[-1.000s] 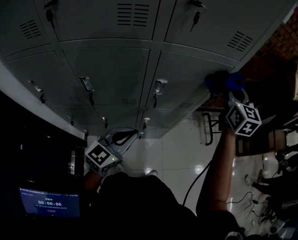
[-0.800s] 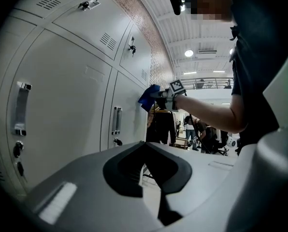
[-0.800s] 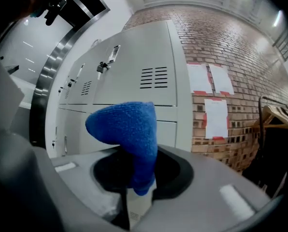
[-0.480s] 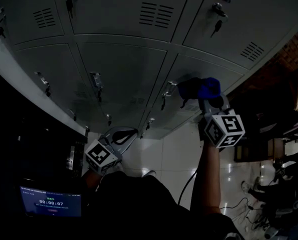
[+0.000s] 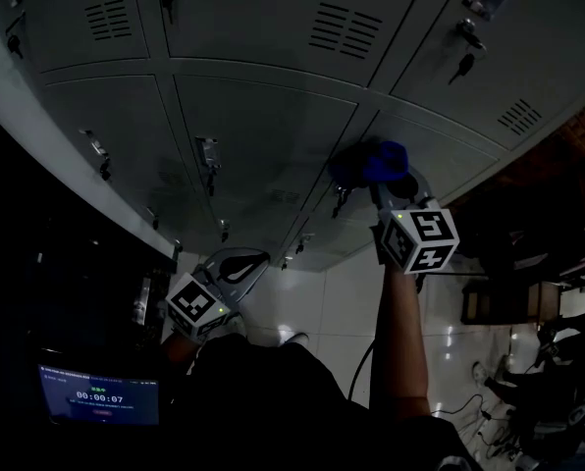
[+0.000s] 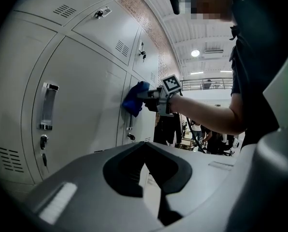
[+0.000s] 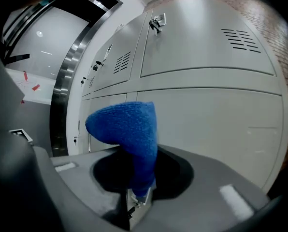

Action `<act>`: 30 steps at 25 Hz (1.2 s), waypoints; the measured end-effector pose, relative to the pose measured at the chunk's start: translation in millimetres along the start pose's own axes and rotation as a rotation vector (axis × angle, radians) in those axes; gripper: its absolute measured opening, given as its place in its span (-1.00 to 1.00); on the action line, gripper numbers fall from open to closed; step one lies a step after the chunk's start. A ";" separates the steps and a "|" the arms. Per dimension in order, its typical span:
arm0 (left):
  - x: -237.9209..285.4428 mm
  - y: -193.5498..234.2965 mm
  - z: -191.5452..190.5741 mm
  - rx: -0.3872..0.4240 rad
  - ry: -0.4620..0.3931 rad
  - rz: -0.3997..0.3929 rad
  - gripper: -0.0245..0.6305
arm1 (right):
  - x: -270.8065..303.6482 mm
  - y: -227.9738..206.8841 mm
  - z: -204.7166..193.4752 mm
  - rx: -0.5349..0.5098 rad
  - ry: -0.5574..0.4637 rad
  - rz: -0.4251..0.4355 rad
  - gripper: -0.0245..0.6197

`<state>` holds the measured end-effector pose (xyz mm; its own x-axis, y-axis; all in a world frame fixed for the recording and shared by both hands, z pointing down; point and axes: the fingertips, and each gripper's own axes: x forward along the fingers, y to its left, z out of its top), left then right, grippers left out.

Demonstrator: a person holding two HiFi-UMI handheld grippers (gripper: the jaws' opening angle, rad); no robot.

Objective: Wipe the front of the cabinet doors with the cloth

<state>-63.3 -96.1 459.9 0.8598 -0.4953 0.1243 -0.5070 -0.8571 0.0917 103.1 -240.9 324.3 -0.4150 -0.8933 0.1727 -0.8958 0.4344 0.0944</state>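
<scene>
Blue cloth (image 5: 383, 161) against the grey cabinet doors (image 5: 263, 130)

The right gripper (image 5: 376, 186) has its jaws clamped on the cloth, which meets a door front just beside a latch handle (image 5: 341, 200). The left gripper (image 5: 238, 263) hangs low, jaws together with nothing between them, apart from the doors. A lit timer screen (image 5: 98, 397) sits at lower left.

Glossy white tiled floor (image 5: 344, 292), taken as reference. A black cable (image 5: 359, 366) runs across it. A timer screen (image 5: 98, 395) reading 00:00:07 glows to the left of the floor. A brick wall (image 5: 579, 130) rises at its right, above dark, indistinct furniture (image 5: 528, 297) standing on the floor.
</scene>
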 end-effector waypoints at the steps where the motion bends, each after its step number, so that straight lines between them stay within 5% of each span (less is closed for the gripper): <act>1: 0.2 0.9 0.1 0.000 -0.001 -0.001 -0.91 | 0.5 -1.5 -0.4 0.005 -0.001 0.000 -0.68; 8: 11.3 -0.1 0.8 0.004 -0.003 -0.025 -0.91 | -11.5 -23.8 -7.5 0.018 0.008 -0.044 -0.68; 23: 55.8 -35.7 8.5 0.023 -0.007 -0.113 -0.91 | -80.3 -140.1 -35.1 0.069 0.031 -0.261 -0.68; 30: 61.0 -44.0 4.8 0.019 0.018 -0.095 -0.91 | -103.6 -178.2 -50.1 0.090 0.033 -0.324 -0.68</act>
<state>11.8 -89.3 458.6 0.9027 -0.4090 0.1336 -0.4216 -0.9028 0.0850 313.7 -219.9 338.8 -0.1019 -0.9785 0.1792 -0.9914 0.1148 0.0632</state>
